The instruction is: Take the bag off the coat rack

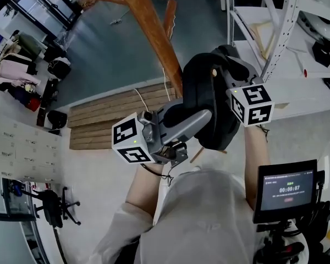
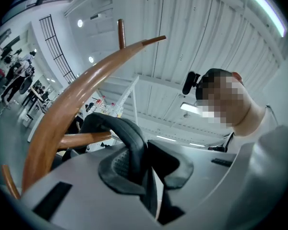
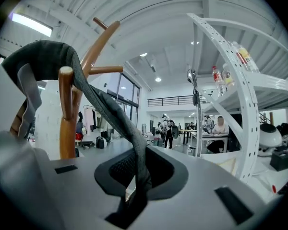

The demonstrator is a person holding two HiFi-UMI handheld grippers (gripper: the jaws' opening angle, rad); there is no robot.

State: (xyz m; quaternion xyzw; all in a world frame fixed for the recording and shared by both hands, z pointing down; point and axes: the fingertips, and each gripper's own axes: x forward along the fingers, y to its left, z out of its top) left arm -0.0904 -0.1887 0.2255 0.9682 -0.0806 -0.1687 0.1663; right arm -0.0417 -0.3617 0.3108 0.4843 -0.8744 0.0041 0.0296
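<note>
The only legible writing is on a small screen [image 1: 286, 190] at the lower right of the head view, where a timer reads 00:00:07. The cubes on both grippers carry only black-and-white square markers. The left gripper [image 2: 145, 169] has its jaws pinched on a black strap [image 2: 127, 133] of the bag [image 1: 201, 84]. The right gripper [image 3: 140, 174] is clamped on a grey strap [image 3: 103, 104] that runs up and drapes over a wooden peg [image 3: 66, 109] of the coat rack [image 1: 154, 34]. The bag hangs against the rack's pole, between both grippers.
</note>
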